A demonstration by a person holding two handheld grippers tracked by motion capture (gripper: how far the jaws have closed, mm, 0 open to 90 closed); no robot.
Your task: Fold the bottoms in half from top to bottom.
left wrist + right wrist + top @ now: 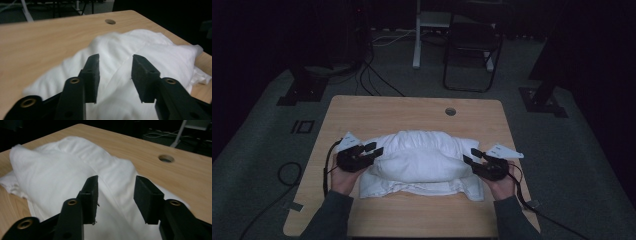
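- High view: my left tool (373, 149) sits at the left end of the white cloth bundle (422, 161) and my right tool (471, 156) at its right end, both in the middle of the frame. The bundle lies folded over on the wooden tabletop (412, 107), centre to lower centre. Beyond it, at the top of the frame, I see grey floor, loose cables, a dark chair (472, 47) and a white stand post (417, 35); the room is dim.
- Left gripper view: the jaws stand partly apart with nothing pinched; the cloth (150, 50) lies beyond them. It looks soft, light and limp, so I judge it will sag and slide on the smooth wood. A round cable hole (110, 21) sits at the upper centre.
- Right gripper view: the jaws are again moderately open and empty over the cloth (50, 170). I would take hold of a doubled edge or a corner, not the puffed middle.
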